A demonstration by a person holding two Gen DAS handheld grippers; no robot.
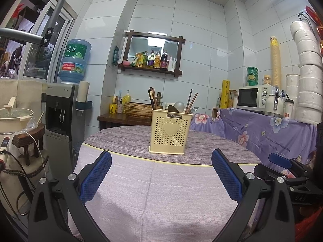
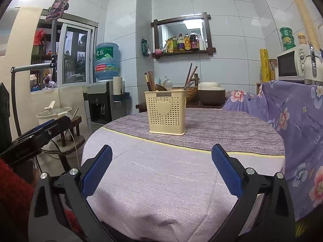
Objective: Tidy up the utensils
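Observation:
A cream perforated utensil holder [image 1: 170,131] [image 2: 166,113] with a heart on its front stands on the round table [image 1: 141,181] [image 2: 161,181], on the darker grey cloth. Dark chopsticks [image 1: 152,100] [image 2: 150,80] lean in its left side, brown chopsticks [image 1: 191,100] [image 2: 190,74] in its right, and spoon bowls [image 1: 178,106] [image 2: 167,84] show between them. My left gripper [image 1: 161,157] hovers open over the near cloth, nothing between its blue pads. My right gripper [image 2: 161,153] is likewise open, short of the holder. Each gripper shows at the edge of the other's view.
A water dispenser [image 1: 60,109] [image 2: 101,100] and a stool with a pot [image 1: 16,119] stand left of the table. A floral-draped counter [image 1: 262,129] [image 2: 292,121] with a microwave [image 1: 254,98] is on the right. A low wooden bench with a wicker basket [image 1: 139,107] is behind.

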